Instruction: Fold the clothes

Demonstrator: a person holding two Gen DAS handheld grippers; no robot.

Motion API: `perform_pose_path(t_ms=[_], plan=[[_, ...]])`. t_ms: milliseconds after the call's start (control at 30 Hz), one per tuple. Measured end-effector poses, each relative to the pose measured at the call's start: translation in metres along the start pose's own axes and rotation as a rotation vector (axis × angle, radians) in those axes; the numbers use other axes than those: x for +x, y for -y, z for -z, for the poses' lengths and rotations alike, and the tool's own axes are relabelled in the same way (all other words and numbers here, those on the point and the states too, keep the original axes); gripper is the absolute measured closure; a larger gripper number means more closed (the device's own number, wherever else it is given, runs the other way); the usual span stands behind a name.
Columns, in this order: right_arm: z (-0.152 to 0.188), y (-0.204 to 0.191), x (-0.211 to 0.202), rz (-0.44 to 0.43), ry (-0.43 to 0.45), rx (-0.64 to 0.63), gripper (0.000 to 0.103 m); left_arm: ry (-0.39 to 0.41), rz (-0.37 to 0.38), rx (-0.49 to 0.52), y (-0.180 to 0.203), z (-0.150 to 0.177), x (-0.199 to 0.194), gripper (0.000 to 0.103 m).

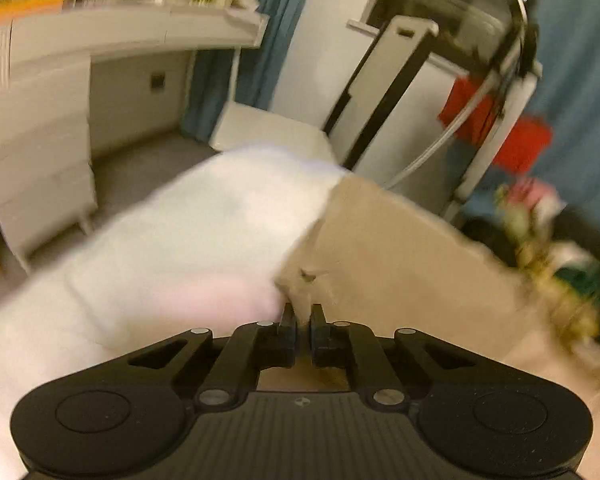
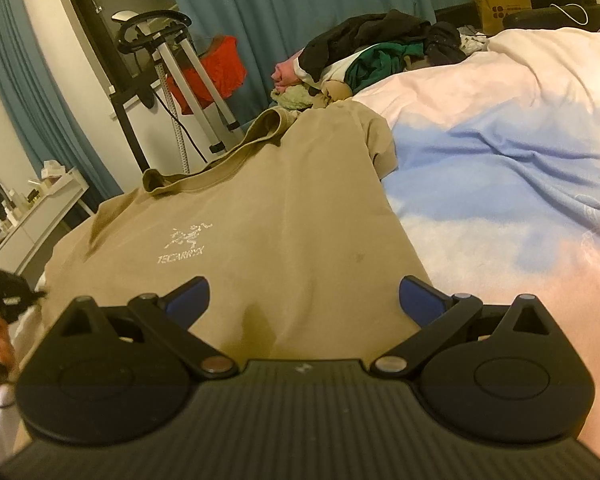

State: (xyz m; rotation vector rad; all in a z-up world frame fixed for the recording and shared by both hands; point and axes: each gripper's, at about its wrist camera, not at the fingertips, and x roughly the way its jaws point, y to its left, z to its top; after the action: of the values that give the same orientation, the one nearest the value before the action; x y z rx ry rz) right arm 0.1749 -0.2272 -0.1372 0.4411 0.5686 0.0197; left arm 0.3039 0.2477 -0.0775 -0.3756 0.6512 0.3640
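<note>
A tan T-shirt with a small white logo lies spread on the bed, its collar towards the far left. My right gripper is open just above the shirt's near part, holding nothing. In the blurred left wrist view my left gripper is shut on a pinched corner of the tan T-shirt, which stretches away to the right over the pale bedding.
A pile of dark, green and pink clothes lies at the far end of the bed. The pale pink and blue duvet spreads to the right. A garment steamer stand and white drawers stand beside the bed.
</note>
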Motion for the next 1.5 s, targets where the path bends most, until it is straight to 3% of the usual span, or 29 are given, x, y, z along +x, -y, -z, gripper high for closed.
perform_pose_path(t_ms=[33,200,300,367,500,633,767,933,1100,1167,1233,1333,1500], plan=[[-0.001,0.000,-0.001,0.001,0.008,0.000,0.000,0.014,0.006,0.017,-0.001,0.005,-0.004,0.088],[-0.004,0.001,-0.005,0.001,0.036,0.004,0.000,0.057,0.031,0.147,0.021,0.020,-0.056,0.035],[-0.006,0.001,-0.009,-0.029,0.049,0.007,0.000,0.104,0.061,0.239,0.044,0.032,-0.100,0.021],[-0.006,0.000,-0.014,-0.060,0.066,-0.001,0.000,0.125,0.100,0.278,0.062,0.048,-0.135,0.017],[-0.009,-0.008,-0.031,-0.086,0.119,-0.049,0.000,0.168,0.182,0.341,0.097,0.082,-0.203,0.013],[-0.011,-0.015,-0.053,-0.095,0.179,-0.117,0.000,0.172,0.266,0.356,0.126,0.115,-0.243,0.009],[-0.012,-0.018,-0.078,-0.100,0.233,-0.167,0.000,0.164,0.307,0.362,0.129,0.142,-0.255,0.009],[-0.015,-0.015,-0.104,-0.132,0.257,-0.140,0.000,0.161,0.350,0.366,0.126,0.171,-0.264,0.008],[-0.026,0.006,-0.115,-0.130,0.274,0.018,0.013,0.148,0.380,0.322,0.109,0.182,-0.252,0.006],[-0.035,0.019,-0.110,-0.148,0.278,0.097,0.025,0.130,0.397,0.295,0.107,0.186,-0.245,0.006],[-0.046,0.036,-0.100,-0.153,0.281,0.184,0.029,0.112,0.413,0.268,0.105,0.189,-0.239,0.006],[-0.056,0.066,-0.075,-0.145,0.254,0.297,0.053,0.085,0.438,0.228,0.103,0.195,-0.230,0.006],[-0.058,0.122,-0.014,-0.236,0.169,0.560,0.056,0.040,0.479,0.160,0.099,0.204,-0.214,0.006]])
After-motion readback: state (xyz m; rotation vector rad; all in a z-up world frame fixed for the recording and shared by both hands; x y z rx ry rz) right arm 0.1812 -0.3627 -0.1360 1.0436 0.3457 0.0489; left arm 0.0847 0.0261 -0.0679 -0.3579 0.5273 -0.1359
